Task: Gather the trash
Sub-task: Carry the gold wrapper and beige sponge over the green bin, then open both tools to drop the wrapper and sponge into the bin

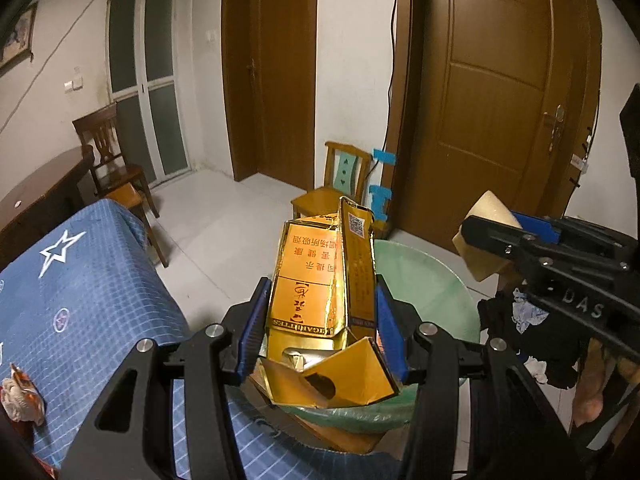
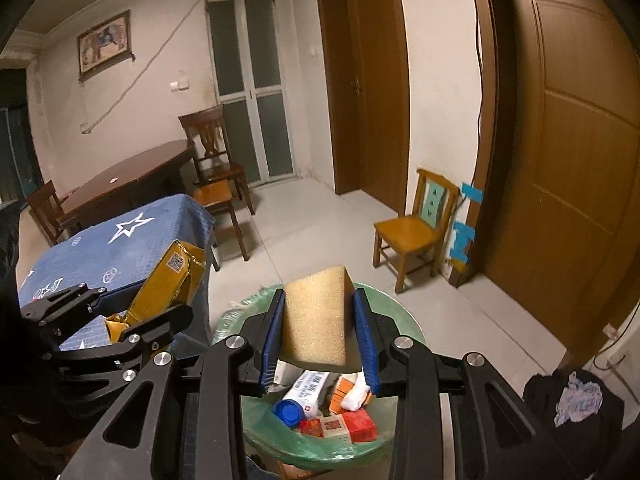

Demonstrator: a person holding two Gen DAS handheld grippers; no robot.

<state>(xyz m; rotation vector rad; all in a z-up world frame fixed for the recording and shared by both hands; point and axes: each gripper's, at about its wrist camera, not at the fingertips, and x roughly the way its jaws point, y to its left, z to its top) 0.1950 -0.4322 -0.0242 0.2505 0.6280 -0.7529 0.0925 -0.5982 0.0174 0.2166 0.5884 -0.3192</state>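
A torn gold cigarette carton (image 1: 316, 304) sits between the blue pads of my left gripper (image 1: 318, 320), which is shut on it; the carton (image 2: 164, 288) also shows at the left of the right wrist view. My right gripper (image 2: 320, 332) is shut on a yellow sponge (image 2: 318, 320), seen too as a pale wedge, the sponge (image 1: 486, 236), in the left wrist view. Both hang over a bin lined with a green bag (image 2: 256, 432), (image 1: 432, 288). Inside lie a tube with a blue cap (image 2: 304, 396) and small red boxes (image 2: 348, 426).
A table under a blue star-print cloth (image 1: 80, 300) stands at the left, with a crumpled wrapper (image 1: 20, 396) on it. A small yellow chair (image 2: 416, 228) and brown doors (image 2: 580, 160) lie beyond the bin. A dark wooden table (image 2: 120, 184) and chairs stand further back.
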